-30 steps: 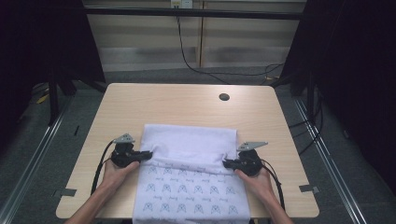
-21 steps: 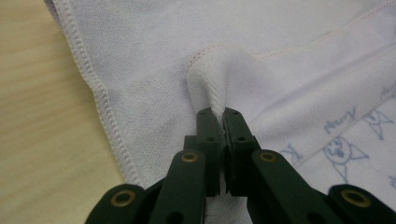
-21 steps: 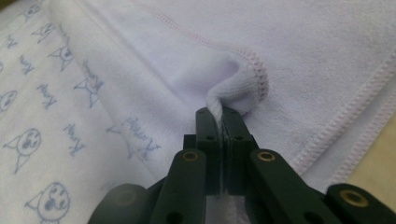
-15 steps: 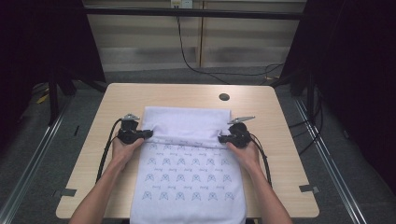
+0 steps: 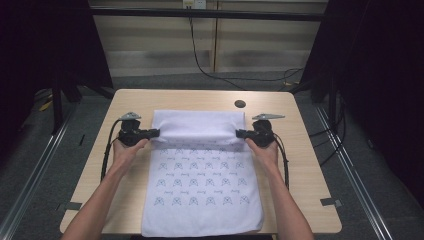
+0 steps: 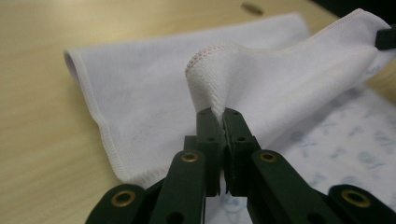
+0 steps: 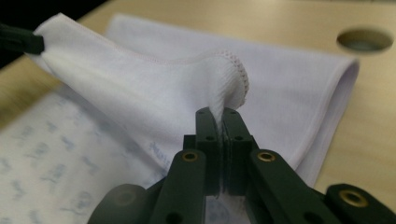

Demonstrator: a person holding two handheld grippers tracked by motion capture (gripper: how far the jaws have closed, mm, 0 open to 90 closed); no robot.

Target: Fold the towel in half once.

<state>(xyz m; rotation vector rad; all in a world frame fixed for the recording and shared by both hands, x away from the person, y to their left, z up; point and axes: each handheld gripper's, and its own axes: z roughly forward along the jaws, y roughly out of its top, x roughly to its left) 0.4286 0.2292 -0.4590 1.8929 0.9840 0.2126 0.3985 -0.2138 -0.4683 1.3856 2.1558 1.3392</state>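
- Your left gripper [image 6: 218, 122] has its jaws clenched on a pinched-up bit of the white cloth's [image 6: 154, 93] stitched hem, the fabric bunching in a small peak just above the tips.
- Your right gripper [image 7: 217, 122] is clamped the same way on the opposite hem, with the weave squeezed into a ridge between its jaws.
- In the high view, the left gripper [image 5: 152, 133] points inward to the right and the right gripper [image 5: 242, 134] points inward to the left, level with each other and facing across the cloth [image 5: 200, 190].
- Between them the folded-over part of the cloth spans as a plain white band, held a little off the printed layer below.
- Your left hand [image 5: 126, 150] and right hand [image 5: 262, 150] sit just behind the grippers, wrists nearly straight, forearms running back to the near edge of the table [image 5: 310, 165] and angled slightly outward.
- The cloth lies in the middle of the table: its fold at the far end, its patterned part spread flat toward you, its near hem hanging at the table's near edge.
- A dark round hole [image 5: 240, 104] sits in the tabletop beyond the cloth's far right corner.
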